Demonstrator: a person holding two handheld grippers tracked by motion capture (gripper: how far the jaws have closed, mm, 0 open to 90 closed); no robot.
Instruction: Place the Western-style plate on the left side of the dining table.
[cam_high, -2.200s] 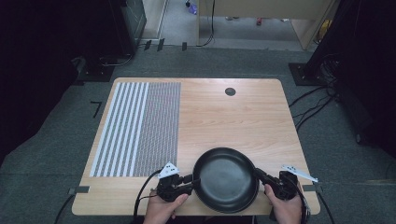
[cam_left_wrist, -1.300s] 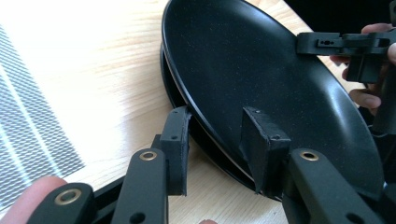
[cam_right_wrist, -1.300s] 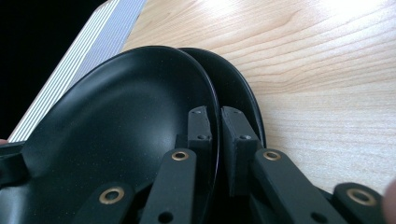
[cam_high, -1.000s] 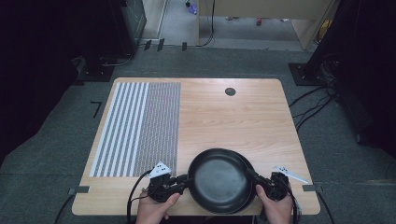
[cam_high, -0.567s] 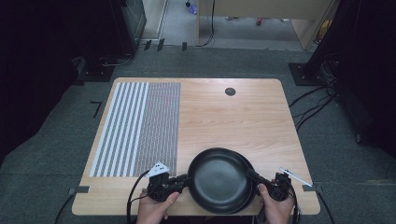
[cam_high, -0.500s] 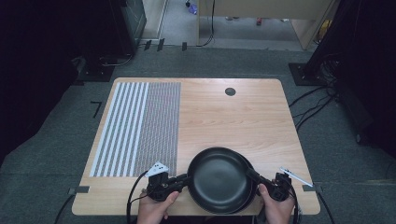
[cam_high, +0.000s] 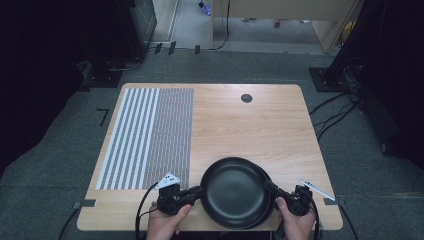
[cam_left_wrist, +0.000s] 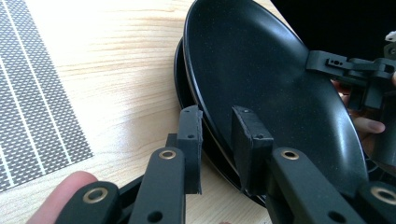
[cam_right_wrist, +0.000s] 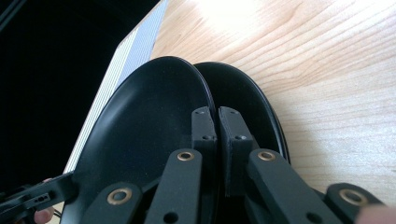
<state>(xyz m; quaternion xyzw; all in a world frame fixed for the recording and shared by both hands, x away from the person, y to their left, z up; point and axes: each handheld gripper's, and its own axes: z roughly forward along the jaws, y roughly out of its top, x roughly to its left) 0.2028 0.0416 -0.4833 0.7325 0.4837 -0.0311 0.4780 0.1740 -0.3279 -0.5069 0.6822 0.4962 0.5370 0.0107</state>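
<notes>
Left tool (cam_left_wrist: 215, 140) had just been closing astride the top plate (cam_high: 235, 192) rim, pads not clamped yet. Right tool (cam_right_wrist: 217, 135) clamped on it. Plates shifted nearer since earlier; lift off lower plate (cam_right_wrist: 252, 107) looked imminent.

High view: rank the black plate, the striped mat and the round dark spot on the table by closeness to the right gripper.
1. Black plate: in the right gripper, near edge.
2. Striped mat: left half.
3. Round dark spot: far edge.
</notes>
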